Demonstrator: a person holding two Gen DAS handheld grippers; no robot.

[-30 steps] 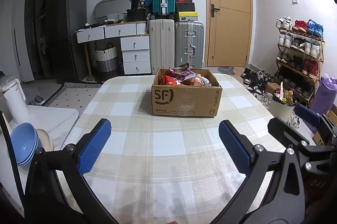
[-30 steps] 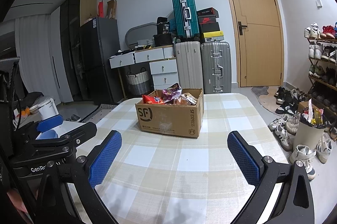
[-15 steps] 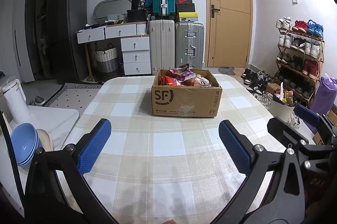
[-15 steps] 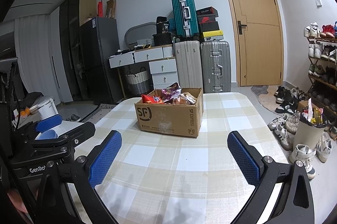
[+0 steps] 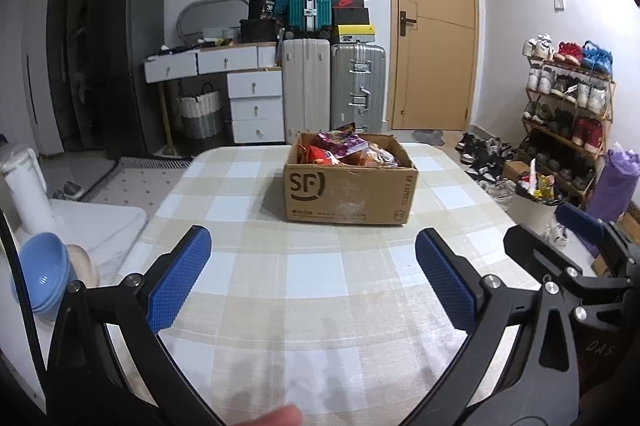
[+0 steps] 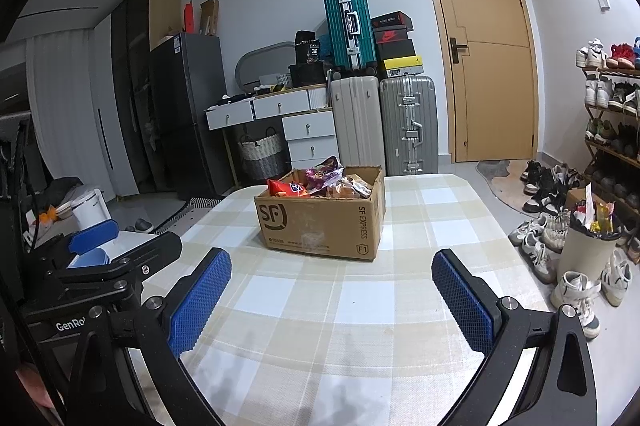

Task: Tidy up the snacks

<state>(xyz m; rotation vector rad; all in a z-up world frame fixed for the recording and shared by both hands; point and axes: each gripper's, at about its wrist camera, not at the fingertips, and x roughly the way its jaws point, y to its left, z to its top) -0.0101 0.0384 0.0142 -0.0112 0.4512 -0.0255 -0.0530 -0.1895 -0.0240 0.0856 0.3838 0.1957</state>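
Note:
A brown SF cardboard box (image 5: 348, 191) stands on the checked table (image 5: 312, 306), also in the right wrist view (image 6: 320, 222). It holds several snack bags (image 5: 340, 149), red, purple and orange (image 6: 316, 181). My left gripper (image 5: 312, 266) is open and empty, over the table well short of the box. My right gripper (image 6: 332, 282) is open and empty, beside the left one, whose body shows at the left of the right wrist view (image 6: 100, 266).
Blue bowls (image 5: 40, 274) sit on a white surface left of the table. A white bin (image 6: 588, 250) and shoes (image 6: 540, 254) stand on the floor to the right. Suitcases (image 5: 332, 89) and drawers (image 5: 252, 97) line the back wall.
Both grippers have crept very slightly; the box looks almost the same size and place. A fingertip has appeared at the bottom edge of the left wrist view.

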